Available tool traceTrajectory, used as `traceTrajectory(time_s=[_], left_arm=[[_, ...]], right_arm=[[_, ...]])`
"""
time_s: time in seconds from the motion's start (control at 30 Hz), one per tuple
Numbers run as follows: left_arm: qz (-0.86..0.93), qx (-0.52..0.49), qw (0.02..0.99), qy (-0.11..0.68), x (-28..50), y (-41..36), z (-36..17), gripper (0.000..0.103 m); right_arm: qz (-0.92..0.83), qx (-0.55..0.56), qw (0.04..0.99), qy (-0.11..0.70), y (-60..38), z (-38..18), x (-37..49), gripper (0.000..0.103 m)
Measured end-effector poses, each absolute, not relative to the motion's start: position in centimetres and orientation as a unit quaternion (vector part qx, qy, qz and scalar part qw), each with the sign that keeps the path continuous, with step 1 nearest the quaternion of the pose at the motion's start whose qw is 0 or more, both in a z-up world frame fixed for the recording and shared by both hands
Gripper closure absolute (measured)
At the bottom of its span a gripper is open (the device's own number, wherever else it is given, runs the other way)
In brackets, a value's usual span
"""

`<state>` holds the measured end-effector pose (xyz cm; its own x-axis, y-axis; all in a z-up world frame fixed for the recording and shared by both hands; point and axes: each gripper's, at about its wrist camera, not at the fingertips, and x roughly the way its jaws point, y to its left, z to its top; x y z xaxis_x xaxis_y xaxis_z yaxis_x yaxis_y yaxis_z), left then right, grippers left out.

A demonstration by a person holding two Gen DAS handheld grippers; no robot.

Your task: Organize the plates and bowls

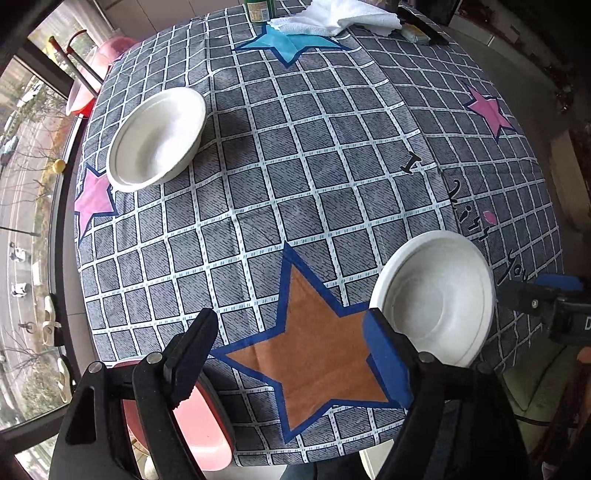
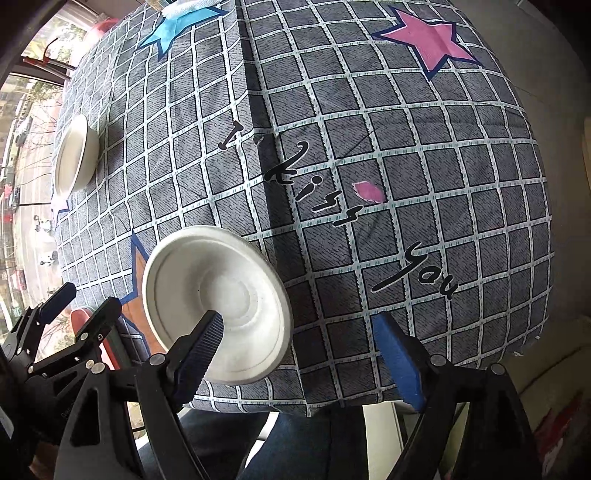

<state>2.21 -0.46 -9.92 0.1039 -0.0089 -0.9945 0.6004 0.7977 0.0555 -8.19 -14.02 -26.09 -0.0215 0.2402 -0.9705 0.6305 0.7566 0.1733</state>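
A white bowl [image 1: 439, 299] sits near the front right edge of the table; it also shows in the right wrist view [image 2: 218, 302]. A second white bowl [image 1: 157, 138] sits at the far left; it also shows in the right wrist view [image 2: 75, 155]. My left gripper [image 1: 291, 350] is open and empty above the orange star, its right finger beside the near bowl's rim. My right gripper [image 2: 299, 347] is open and empty, its left finger over the near bowl's front rim. A pink plate or bowl [image 1: 201, 424] shows at the table's front left edge, partly hidden by my left finger.
The table wears a grey checked cloth [image 1: 295, 155] with stars. A white towel [image 1: 340, 16], a green bottle [image 1: 258, 9] and a small packet [image 1: 415, 33] lie at the far edge. Pink basins [image 1: 83, 99] stand beyond the left edge, by a window.
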Motion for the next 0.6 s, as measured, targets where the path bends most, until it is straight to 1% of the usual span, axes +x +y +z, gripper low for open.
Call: traceTrajectory(time_s=[0.03,0.07,0.4,0.6], left_arm=[[-0.211,0.228,0.71,0.632,2.5,-0.5,-9.7,0.019],[-0.207,0.223,0.713,0.632,2.7,-0.1,-9.5,0.019],[-0.177,0.188,0.73,0.632,4.0,2.8,-8.7,0.018],[-0.167,0.179,0.731,0.637,4.5,4.0,-8.6,0.018]], right_arm=[[-0.153,0.315,0.629,0.694,-14.2,-25.7,-8.0,0.004],[-0.149,0.318,0.634,0.689,-14.1,-25.3,-7.7,0.001],[-0.113,0.289,0.655,0.689,-10.1,-23.5,-3.9,0.001],[-0.099,0.274,0.66,0.692,-8.5,-24.1,-2.8,0.001]])
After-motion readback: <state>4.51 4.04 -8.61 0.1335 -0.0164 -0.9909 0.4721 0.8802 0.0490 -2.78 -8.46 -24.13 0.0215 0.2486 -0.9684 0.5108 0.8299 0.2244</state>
